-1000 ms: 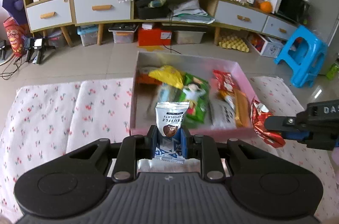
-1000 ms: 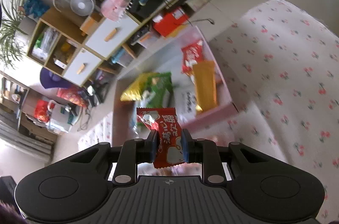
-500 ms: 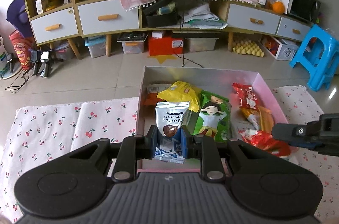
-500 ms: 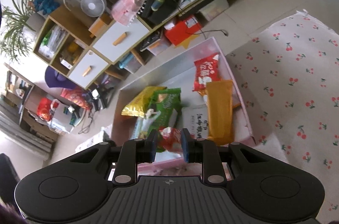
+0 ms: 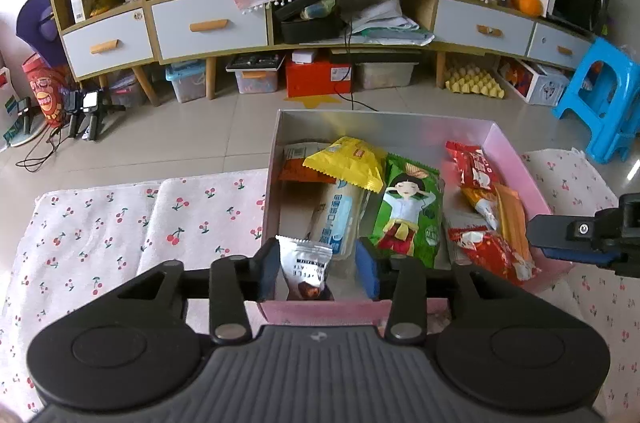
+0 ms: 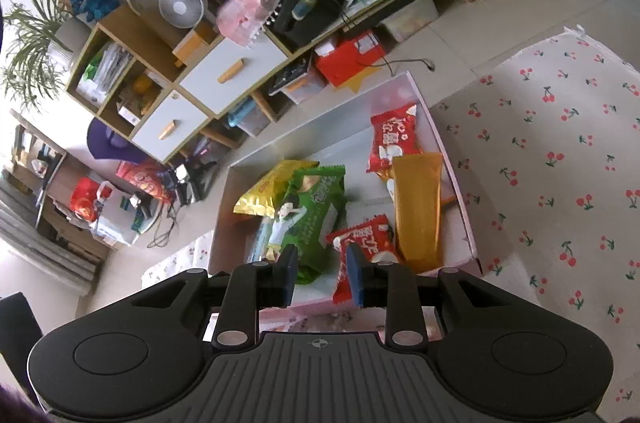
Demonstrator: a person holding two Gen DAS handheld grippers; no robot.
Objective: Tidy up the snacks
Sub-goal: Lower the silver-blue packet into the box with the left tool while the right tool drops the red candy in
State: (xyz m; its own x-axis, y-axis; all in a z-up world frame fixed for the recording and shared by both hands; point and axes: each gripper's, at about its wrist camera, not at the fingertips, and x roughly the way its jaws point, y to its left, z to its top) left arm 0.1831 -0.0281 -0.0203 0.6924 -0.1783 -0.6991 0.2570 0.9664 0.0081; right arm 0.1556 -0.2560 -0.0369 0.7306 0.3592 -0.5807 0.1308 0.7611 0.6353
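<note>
A pink box (image 5: pixel 512 159) holds several snack packets: yellow (image 5: pixel 344 163), green (image 5: pixel 408 211), orange (image 5: pixel 512 219) and red. Over its near wall my left gripper (image 5: pixel 318 271) has its jaws opening. The silver chocolate packet (image 5: pixel 306 273) stands loose between them, with a gap on its right side. The right gripper (image 6: pixel 322 273) is also opening above the box (image 6: pixel 460 191). A red packet (image 6: pixel 362 243) lies in the box just behind its right finger, with nothing between the pads. The same red packet (image 5: pixel 492 255) shows beside the right gripper (image 5: pixel 540 243) in the left wrist view.
The box sits on a cherry-print cloth (image 5: pixel 120 223) that spreads left and right (image 6: pixel 560 143). Beyond the table's far edge is tiled floor, a long cabinet with drawers (image 5: pixel 208 23), and a blue stool (image 5: pixel 600 103) at the right.
Both grippers came over the box. The left jaws spread off the chocolate packet. The right jaws let go of the red packet, which now lies in the box.
</note>
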